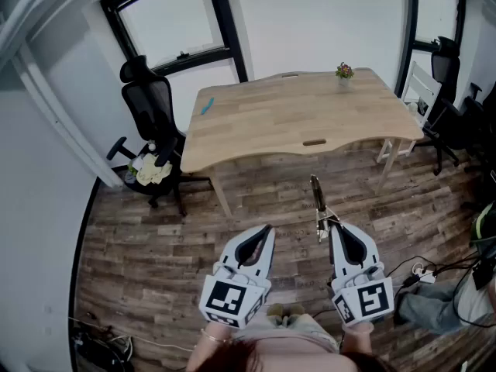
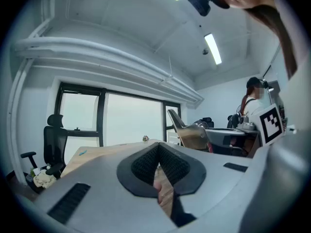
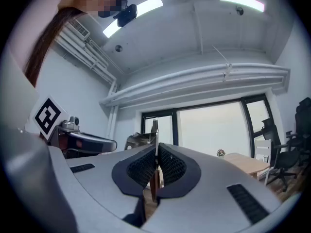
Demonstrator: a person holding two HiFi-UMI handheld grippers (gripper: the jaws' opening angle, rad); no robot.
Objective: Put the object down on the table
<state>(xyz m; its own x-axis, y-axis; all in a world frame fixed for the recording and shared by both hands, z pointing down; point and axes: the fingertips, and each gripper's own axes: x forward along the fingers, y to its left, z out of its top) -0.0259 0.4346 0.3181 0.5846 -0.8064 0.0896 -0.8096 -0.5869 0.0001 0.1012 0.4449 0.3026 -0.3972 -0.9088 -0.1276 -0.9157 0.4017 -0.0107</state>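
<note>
The only print in sight was the black-and-white square pattern on each marker cube (image 1: 230,299), which carried no letters or brand.

Both tools were held low in front of the person's body, side by side over the wooden floor (image 1: 155,231). Their tips pointed forward toward the counter (image 1: 294,118). The left tool (image 1: 267,229) sat slightly behind and apart from the right tool (image 1: 332,227).

In the left gripper view, the left tool (image 2: 158,152) was clenched, its ribbed pads meeting at the tips with nothing between them.

In the right gripper view, the right tool (image 3: 155,152) was clenched on a thin utensil (image 3: 154,130). It was seen edge-on, with a metal strip rising above the pads and a brown handle below them. From the head view the utensil (image 1: 316,196) stuck out past the jaw tips toward the counter. It hung in the air above the floor, well apart from the counter's near edge. In the left gripper view its metal blade (image 2: 187,132) looked broad and shiny.

On the counter stood a small flower pot (image 1: 344,72) near the far edge. A small blue item (image 1: 206,107) lay near the left end, too small to identify. A black office chair (image 1: 155,107) stood just beside the counter's left end.
</note>
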